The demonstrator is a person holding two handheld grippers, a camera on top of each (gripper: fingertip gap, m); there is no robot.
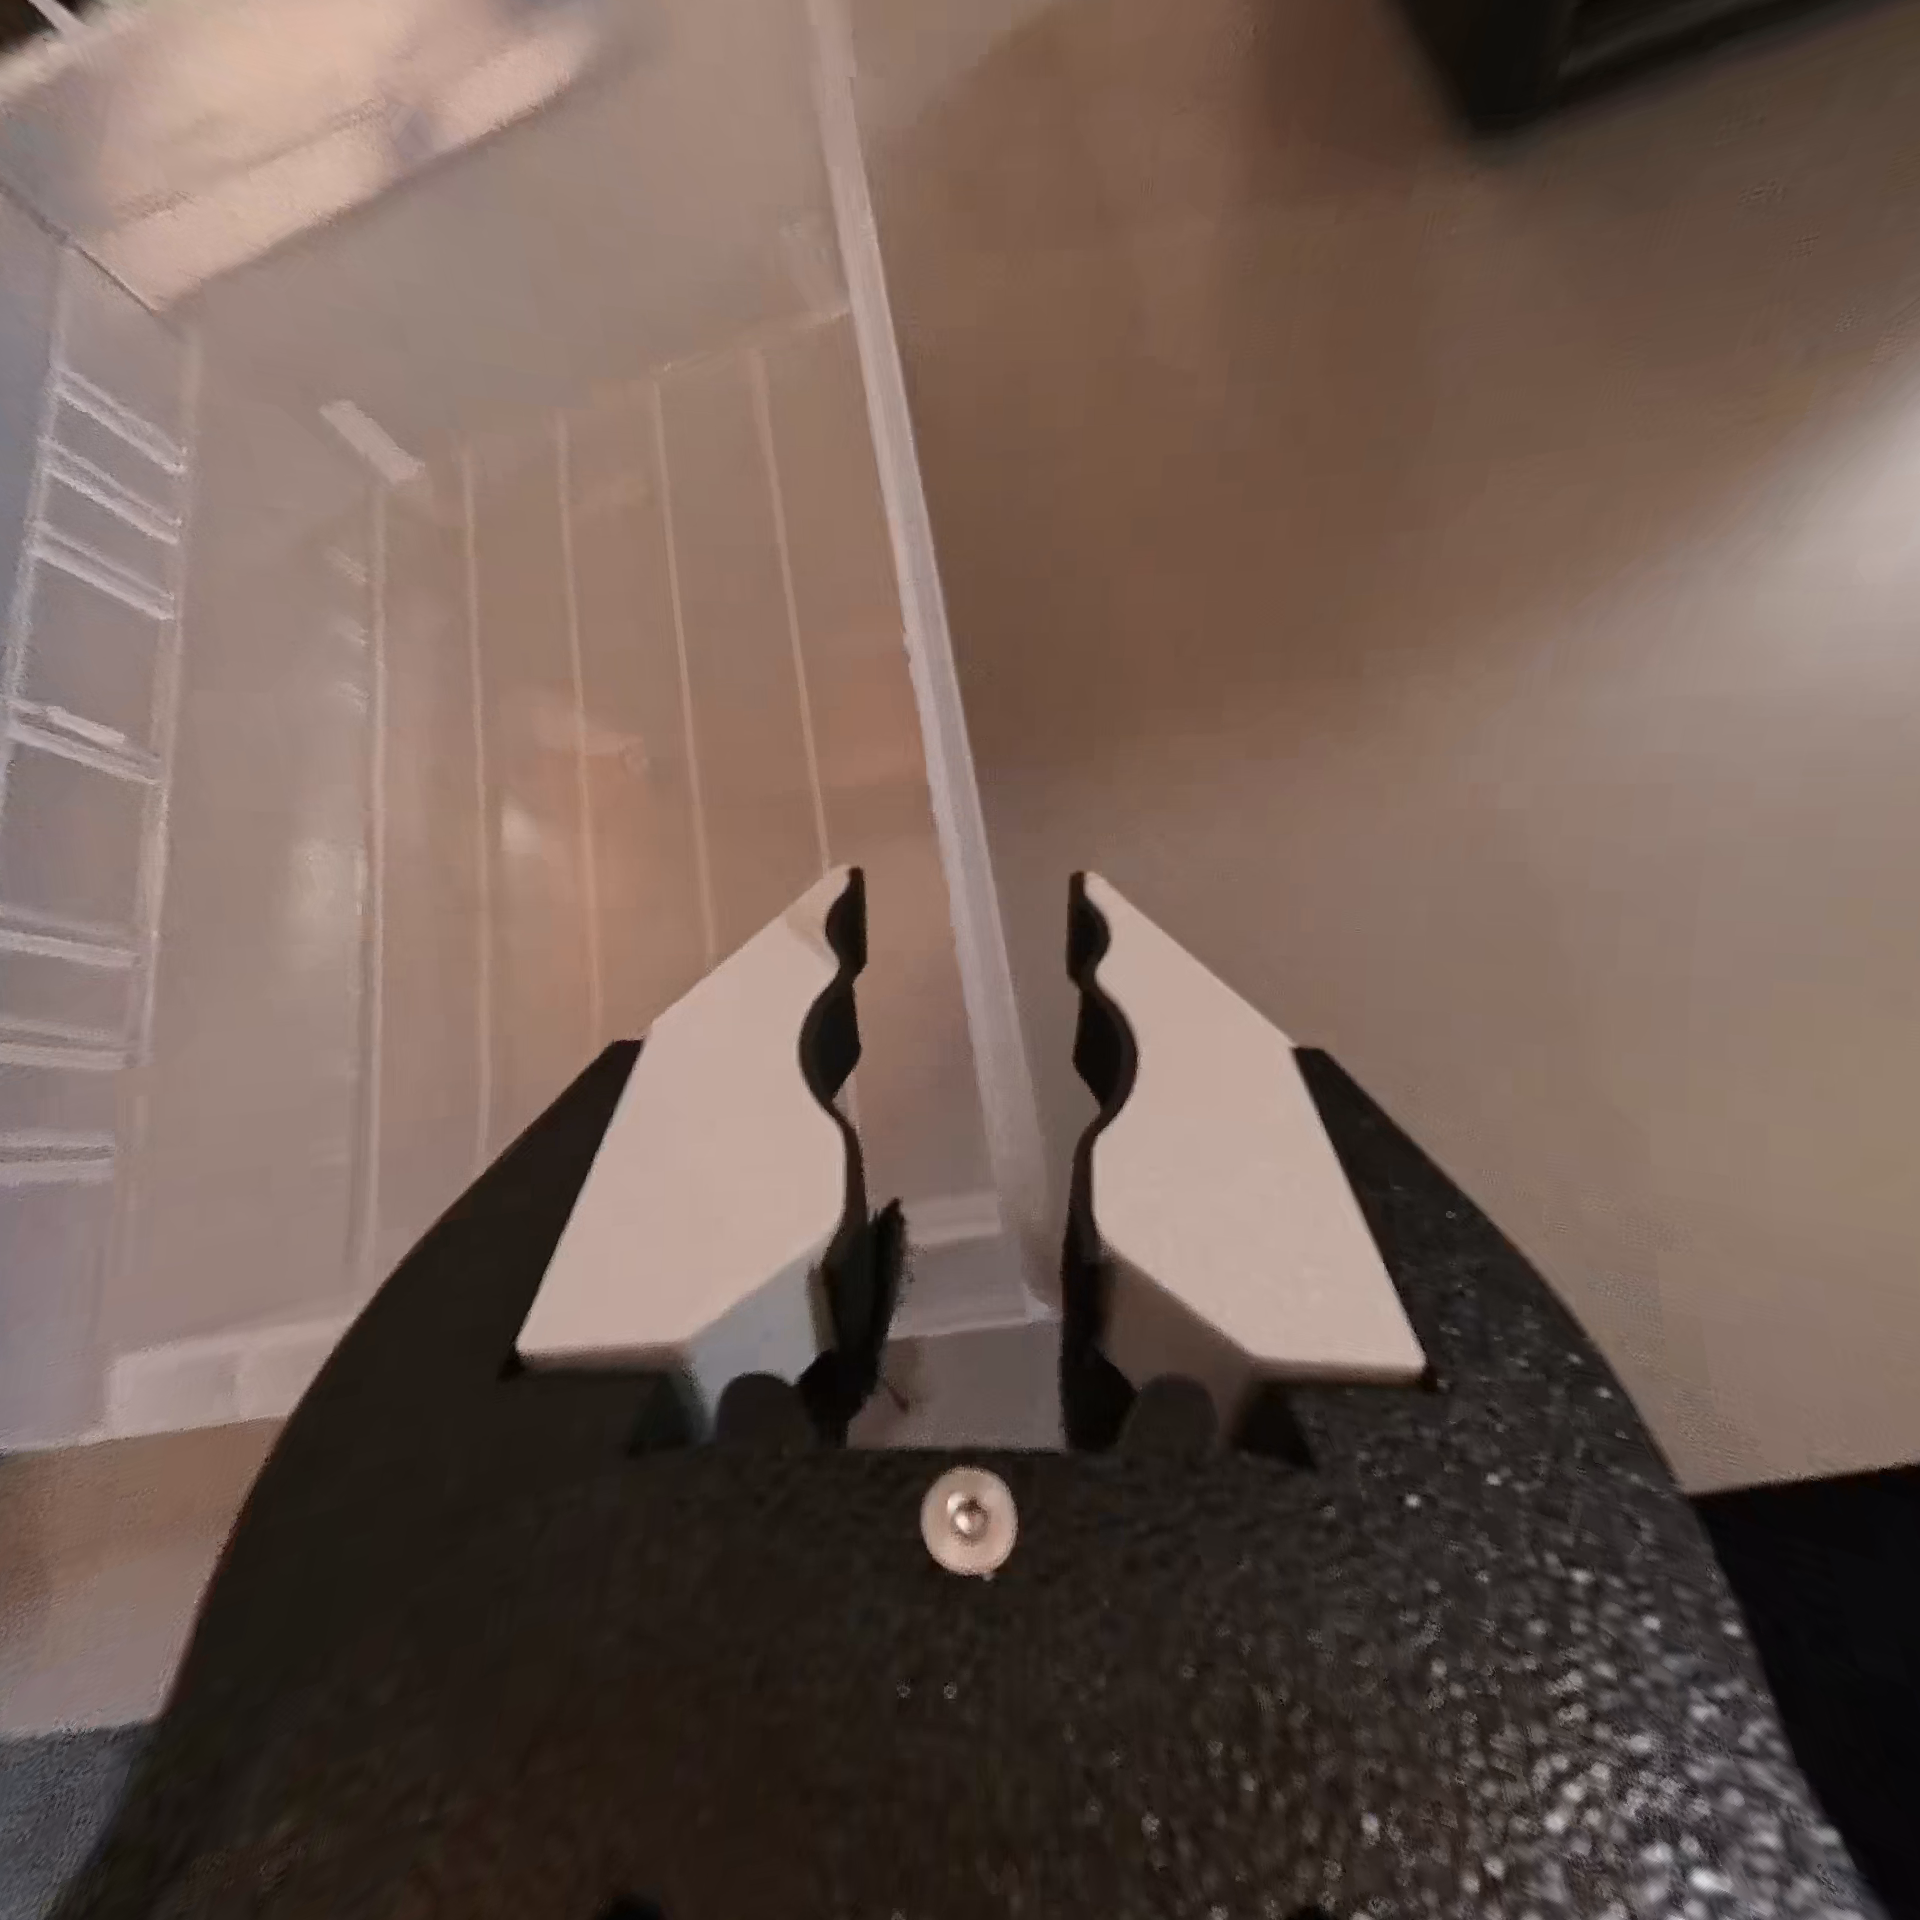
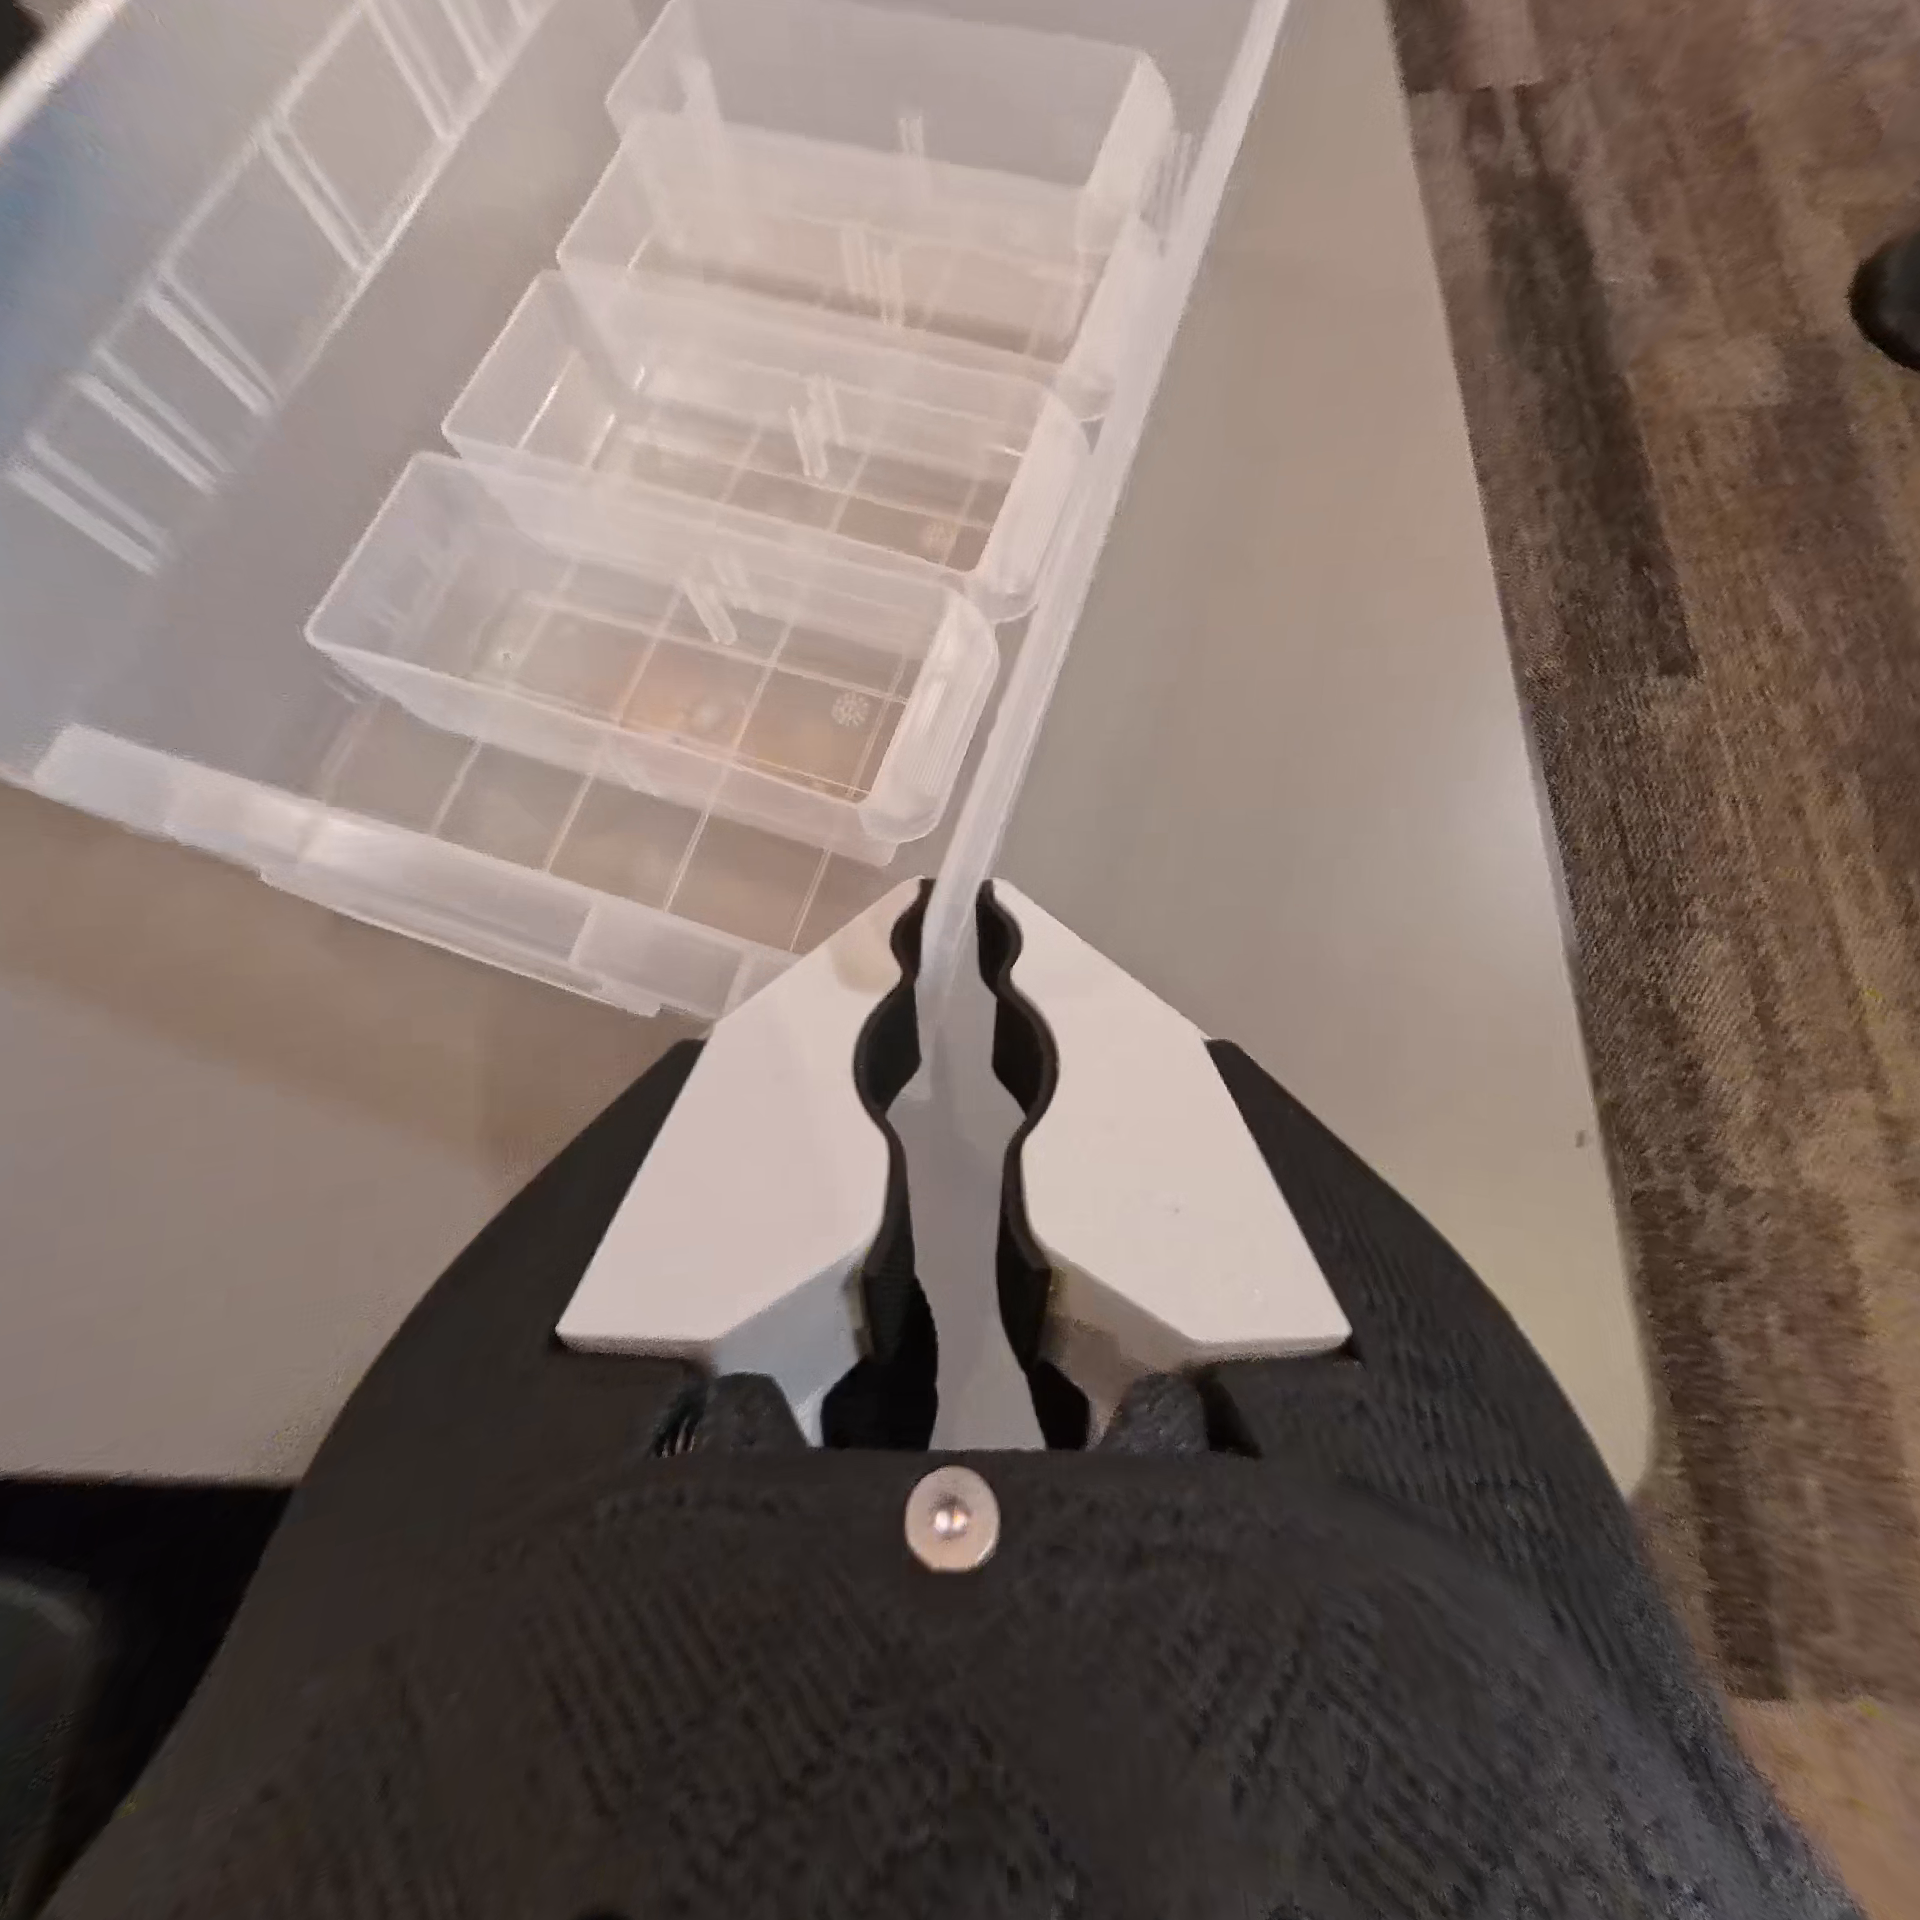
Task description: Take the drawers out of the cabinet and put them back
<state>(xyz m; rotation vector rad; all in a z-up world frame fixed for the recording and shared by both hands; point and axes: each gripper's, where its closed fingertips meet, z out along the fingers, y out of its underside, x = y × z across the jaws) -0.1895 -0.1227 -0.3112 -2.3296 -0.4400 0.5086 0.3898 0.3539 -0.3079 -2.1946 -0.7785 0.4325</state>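
The clear plastic cabinet (image 2: pixel 416 873) lies on the table, open side up. Several clear drawers (image 2: pixel 665 665) sit in its right column, and the left column shows bare ribs (image 2: pixel 156 416). My right gripper (image 2: pixel 954 888) is shut on the cabinet's right side wall (image 2: pixel 1101 499), whose edge runs down between the pads. In the left wrist view the cabinet (image 1: pixel 468 727) fills the left half. Its wall edge (image 1: pixel 935 675) runs between the fingers of my left gripper (image 1: pixel 966 883). That gripper is open, with a gap between the left pad (image 1: pixel 831 1018) and the wall.
The beige table (image 2: pixel 1299 831) ends at a right edge (image 2: pixel 1496 623), with grey carpet (image 2: pixel 1714 727) beyond it. A dark object (image 1: pixel 1662 62) sits at the far right of the left wrist view.
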